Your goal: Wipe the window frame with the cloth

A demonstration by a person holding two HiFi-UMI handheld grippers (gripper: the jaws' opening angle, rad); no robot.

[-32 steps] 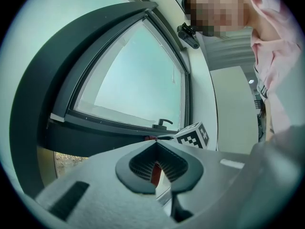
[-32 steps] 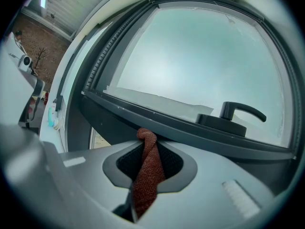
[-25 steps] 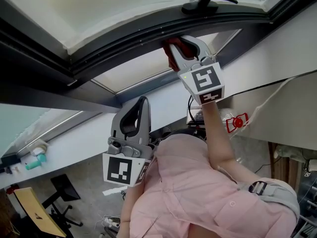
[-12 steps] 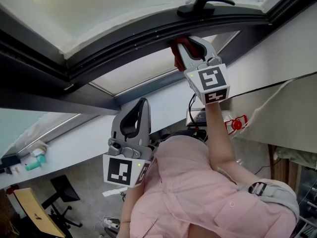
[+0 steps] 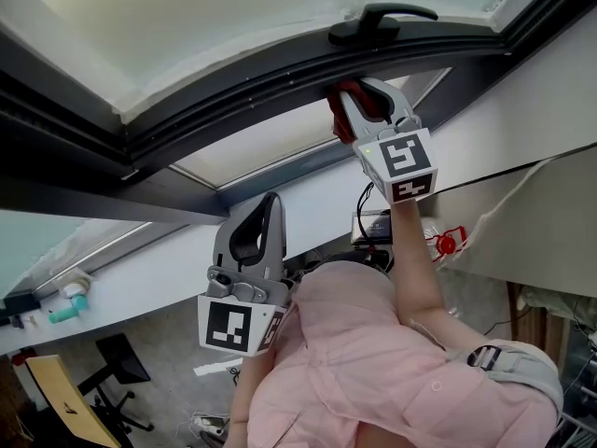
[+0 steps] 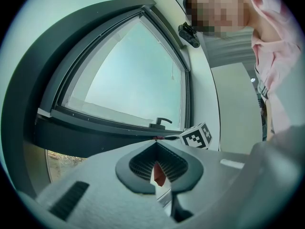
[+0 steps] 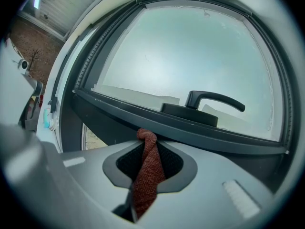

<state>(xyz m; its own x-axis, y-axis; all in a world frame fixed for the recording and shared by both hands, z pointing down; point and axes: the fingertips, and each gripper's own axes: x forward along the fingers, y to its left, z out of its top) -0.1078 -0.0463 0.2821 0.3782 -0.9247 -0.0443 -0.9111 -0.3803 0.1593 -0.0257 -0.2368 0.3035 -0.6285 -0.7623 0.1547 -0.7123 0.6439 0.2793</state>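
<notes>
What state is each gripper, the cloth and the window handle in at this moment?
Right gripper: shut on the cloth, up at the window frame.
Left gripper: shut, nothing between its jaws, away from the frame.
Cloth: pinched, its bunched end touching the frame.
Window handle: lying level along the frame.

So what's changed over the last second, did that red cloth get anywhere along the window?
The right gripper, shut on the red cloth, slid it a little to the right along the dark window frame, ending just below the window handle. Nothing was picked up or let go. The left gripper stayed low, shut and empty.
</notes>
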